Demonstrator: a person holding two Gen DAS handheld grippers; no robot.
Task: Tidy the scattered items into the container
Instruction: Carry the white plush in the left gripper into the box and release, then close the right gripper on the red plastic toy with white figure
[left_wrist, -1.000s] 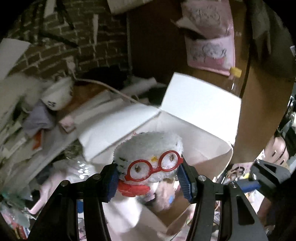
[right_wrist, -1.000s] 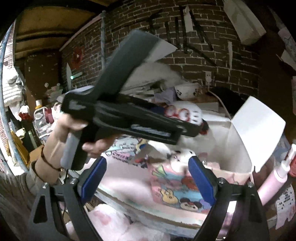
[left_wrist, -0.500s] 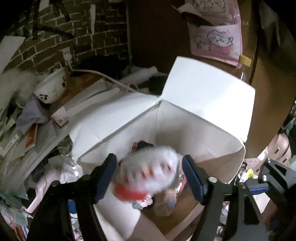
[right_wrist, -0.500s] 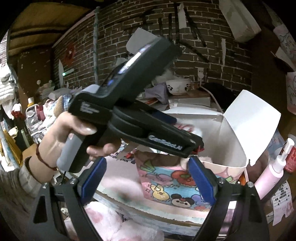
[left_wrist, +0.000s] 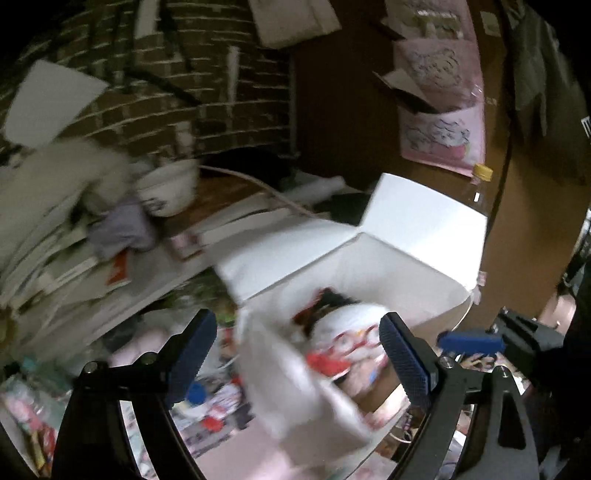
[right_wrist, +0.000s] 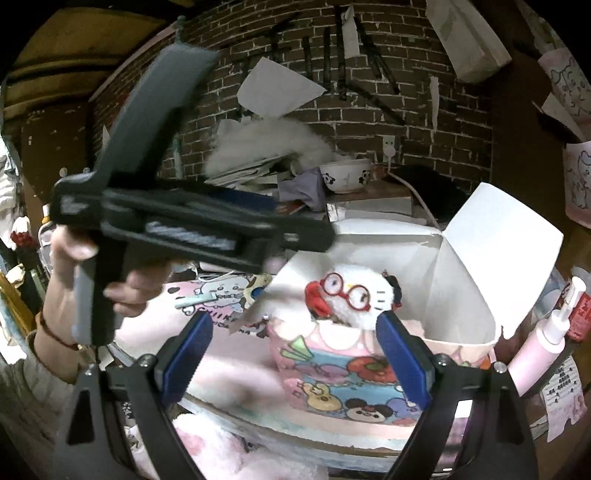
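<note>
A white plush cat with red glasses lies in the open box, whose outside shows cartoon prints and whose flaps are white. In the blurred left wrist view the plush lies inside the box. My left gripper is open and empty, above the box's near left flap; its body shows in the right wrist view, held by a hand left of the box. My right gripper is open and empty, in front of the box.
A panda bowl, papers, purple cloth and white fluff pile against the brick wall behind. A pink pump bottle stands right of the box. Pink plush lies below my right gripper. Printed clutter lies left of the box.
My left gripper opened and let go of the plush, which dropped into the box. The left gripper then drew back up and to the left. The right gripper stayed open.
</note>
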